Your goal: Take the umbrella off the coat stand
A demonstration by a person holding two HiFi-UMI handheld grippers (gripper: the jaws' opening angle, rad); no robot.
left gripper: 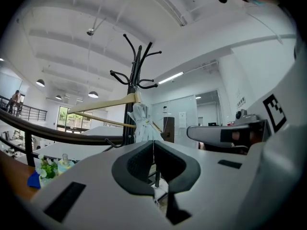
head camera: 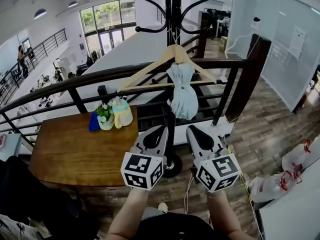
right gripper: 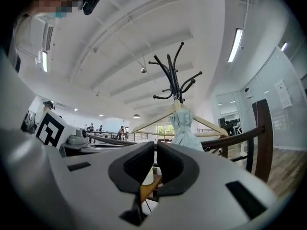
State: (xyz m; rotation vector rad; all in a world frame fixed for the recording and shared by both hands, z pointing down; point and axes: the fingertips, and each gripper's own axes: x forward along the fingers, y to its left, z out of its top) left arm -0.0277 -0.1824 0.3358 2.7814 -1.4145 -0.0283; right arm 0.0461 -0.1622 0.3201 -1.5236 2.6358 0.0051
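Note:
A folded pale blue umbrella [head camera: 184, 91] hangs from the black coat stand [head camera: 172, 14], in front of a wooden hanger [head camera: 150, 69] on the same stand. Both grippers point level at the stand, side by side and a little short of it, below the umbrella. My left gripper [head camera: 161, 129] is shut with nothing between its pads, and my right gripper [head camera: 192, 129] is shut and empty too. In the left gripper view the umbrella [left gripper: 144, 126] hangs just above the closed jaws [left gripper: 153, 145]. In the right gripper view the umbrella [right gripper: 184, 128] is above and right of the closed jaws [right gripper: 156, 150].
A wooden table [head camera: 75, 149] stands at the left with a small flower pot [head camera: 105, 116] and a yellow bottle [head camera: 122, 113]. A dark railing [head camera: 75, 81] runs behind the stand, with a wooden post [head camera: 247, 79] at the right. White bags [head camera: 280, 181] lie on the floor at the right.

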